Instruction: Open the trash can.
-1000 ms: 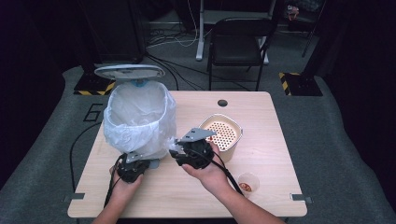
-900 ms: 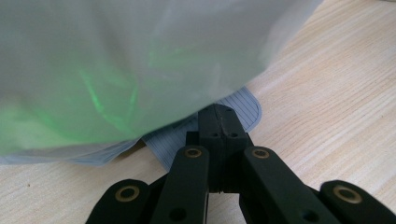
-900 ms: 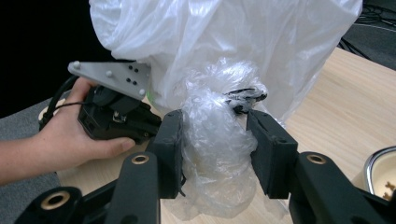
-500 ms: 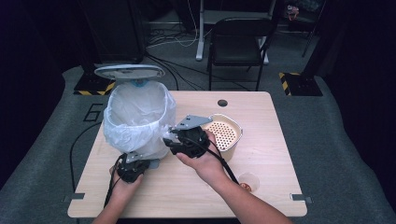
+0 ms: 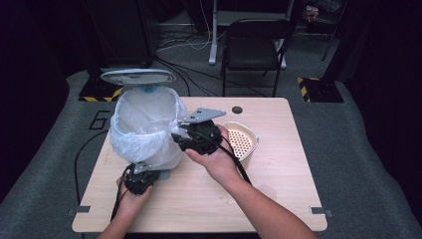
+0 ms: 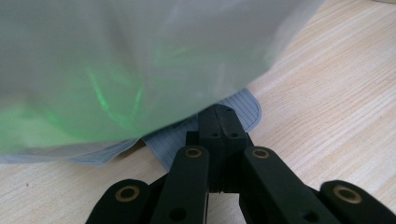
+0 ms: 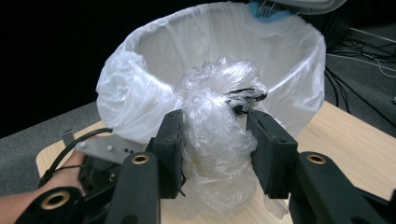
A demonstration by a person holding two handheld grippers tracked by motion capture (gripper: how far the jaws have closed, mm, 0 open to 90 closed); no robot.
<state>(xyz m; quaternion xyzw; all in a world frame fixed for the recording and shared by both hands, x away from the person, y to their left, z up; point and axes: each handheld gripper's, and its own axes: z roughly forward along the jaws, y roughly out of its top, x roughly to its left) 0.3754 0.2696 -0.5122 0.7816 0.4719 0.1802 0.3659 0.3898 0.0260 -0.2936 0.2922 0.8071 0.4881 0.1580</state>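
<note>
Crumpled plastic bag (image 7: 217,135) sat clenched between the right gripper (image 7: 217,140) pads, raised beside the lined bin (image 5: 144,124) rim. From above we saw hands; the left gripper (image 6: 219,122) view showed jaws pressed together on the bin's pedal (image 6: 243,109).

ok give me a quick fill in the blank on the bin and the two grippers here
1. The right gripper is shut on a crumpled clear plastic ____.
2. The bin is lined with a white ____.
3. The left gripper is shut, low at the bin's ____.
4. Right of the bin on the table stands a cream ____ with a perforated bottom.

Missing words: bag; liner; base; bowl
</note>
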